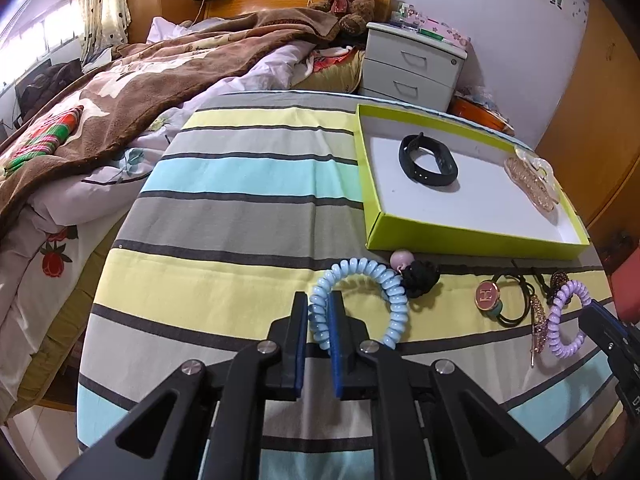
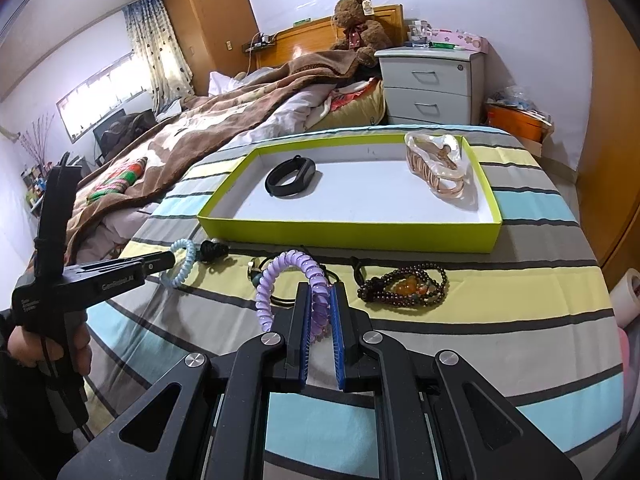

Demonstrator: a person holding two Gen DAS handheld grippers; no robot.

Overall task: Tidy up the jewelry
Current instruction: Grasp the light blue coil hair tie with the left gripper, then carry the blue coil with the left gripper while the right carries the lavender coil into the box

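My left gripper [image 1: 319, 312] is shut on a blue coil hair tie [image 1: 394, 296], which rises off the striped cloth; it also shows in the right wrist view [image 2: 182, 260]. My right gripper [image 2: 320, 300] is shut on a purple coil hair tie [image 2: 276, 276], also visible in the left wrist view [image 1: 560, 320]. A lime-green tray [image 2: 352, 230] behind them holds a black wristband [image 2: 291, 177] and a clear hair claw [image 2: 438, 164]. On the cloth lie a dark bead bracelet [image 2: 404, 286], a black scrunchie with a pink bead [image 1: 418, 276] and a black tie with a red-gold button [image 1: 488, 294].
The striped cloth covers a table [image 1: 240, 208] beside an unmade bed with a brown blanket [image 1: 132, 92]. A white nightstand [image 2: 430, 88] and a teddy bear [image 2: 358, 26] stand behind. A tape roll [image 2: 628, 292] sits at the right edge.
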